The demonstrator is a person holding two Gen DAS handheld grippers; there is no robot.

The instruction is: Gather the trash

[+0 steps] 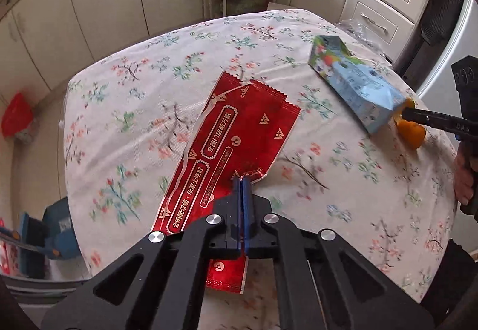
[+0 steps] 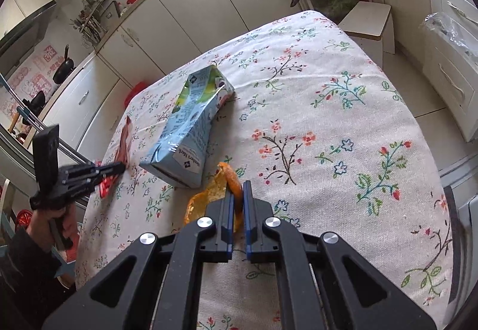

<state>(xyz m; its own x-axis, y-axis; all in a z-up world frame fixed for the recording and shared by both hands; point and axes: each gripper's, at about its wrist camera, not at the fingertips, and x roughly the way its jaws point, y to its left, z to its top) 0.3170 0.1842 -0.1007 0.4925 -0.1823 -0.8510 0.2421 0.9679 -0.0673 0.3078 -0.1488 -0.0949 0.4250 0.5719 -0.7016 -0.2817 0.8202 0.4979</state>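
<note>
A long red foil wrapper (image 1: 239, 133) lies flat on the flowered tablecloth (image 1: 134, 109). My left gripper (image 1: 242, 179) is shut on its torn near edge. In the right wrist view the same wrapper (image 2: 122, 142) appears at the table's left side, with the left gripper (image 2: 122, 167) pinching it. A crumpled blue drink carton (image 2: 191, 127) lies on its side mid-table. Just in front of the carton, my right gripper (image 2: 238, 185) is shut on a piece of orange peel (image 2: 209, 195). The left wrist view shows that peel (image 1: 413, 133) and the right gripper (image 1: 403, 113) beside the carton (image 1: 352, 82).
A white stool (image 2: 367, 19) stands past the table's far corner. A clear plastic bag (image 2: 448, 28) hangs by the drawers on the right. On the floor to the left are a red bag (image 1: 16, 115) and a blue object (image 1: 56, 228). Cabinets line the back wall.
</note>
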